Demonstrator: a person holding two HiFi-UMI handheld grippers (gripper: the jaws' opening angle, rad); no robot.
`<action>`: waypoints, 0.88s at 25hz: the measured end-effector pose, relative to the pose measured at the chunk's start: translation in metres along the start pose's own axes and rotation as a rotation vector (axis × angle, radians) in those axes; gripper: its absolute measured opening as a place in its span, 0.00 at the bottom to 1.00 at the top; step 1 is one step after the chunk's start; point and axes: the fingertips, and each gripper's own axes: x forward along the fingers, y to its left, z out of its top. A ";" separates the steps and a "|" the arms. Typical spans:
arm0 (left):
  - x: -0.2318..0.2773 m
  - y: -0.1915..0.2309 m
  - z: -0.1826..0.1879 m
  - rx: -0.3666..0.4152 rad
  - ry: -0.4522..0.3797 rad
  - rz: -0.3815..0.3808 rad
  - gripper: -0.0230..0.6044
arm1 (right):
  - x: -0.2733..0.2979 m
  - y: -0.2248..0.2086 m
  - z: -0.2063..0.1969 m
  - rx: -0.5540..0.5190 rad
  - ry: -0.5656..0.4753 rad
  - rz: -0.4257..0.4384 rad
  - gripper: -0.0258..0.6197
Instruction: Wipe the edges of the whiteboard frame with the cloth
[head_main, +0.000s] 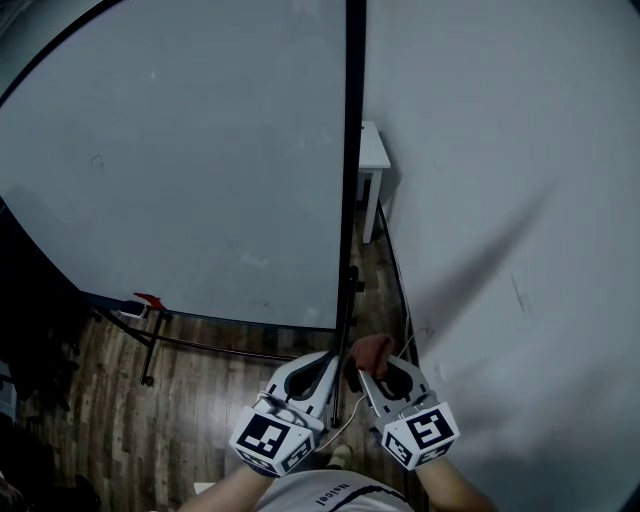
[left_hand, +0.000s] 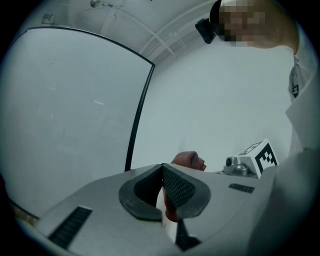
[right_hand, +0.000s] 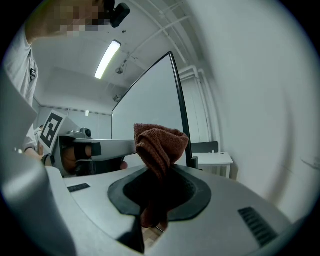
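1. Cloth: brown and bunched. It is pinched in the right hand-held gripper, whose jaws are closed on its lower part. The upper folds stand up past the tips.
2. In the head view the cloth sits low in the scene, just right of the bottom end of the frame. That black vertical strip is the whiteboard's right edge. I cannot tell whether the cloth touches it.
3. Left hand-held gripper: the jaws are drawn together at the tips, with nothing clearly caught between the pads. It lies just left of the right one, and the cloth shows just beyond its tips.
4. Whiteboard: it fills the left of the scene and stands on a dark stand. A small red item rests at its lower rail.
5. Wall: pale, and right of the frame.
6. Table: small and white, far off against the wall.
7. Floor: dark wood planks.
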 end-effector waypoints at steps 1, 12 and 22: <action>0.000 0.000 -0.002 0.000 0.002 0.003 0.05 | -0.001 -0.001 -0.002 0.004 0.002 0.000 0.16; -0.004 -0.006 -0.015 -0.001 0.026 0.013 0.05 | -0.001 0.004 -0.009 0.001 0.009 0.017 0.15; -0.004 -0.010 -0.015 -0.010 0.011 0.031 0.05 | -0.007 0.004 -0.006 -0.015 0.001 0.023 0.15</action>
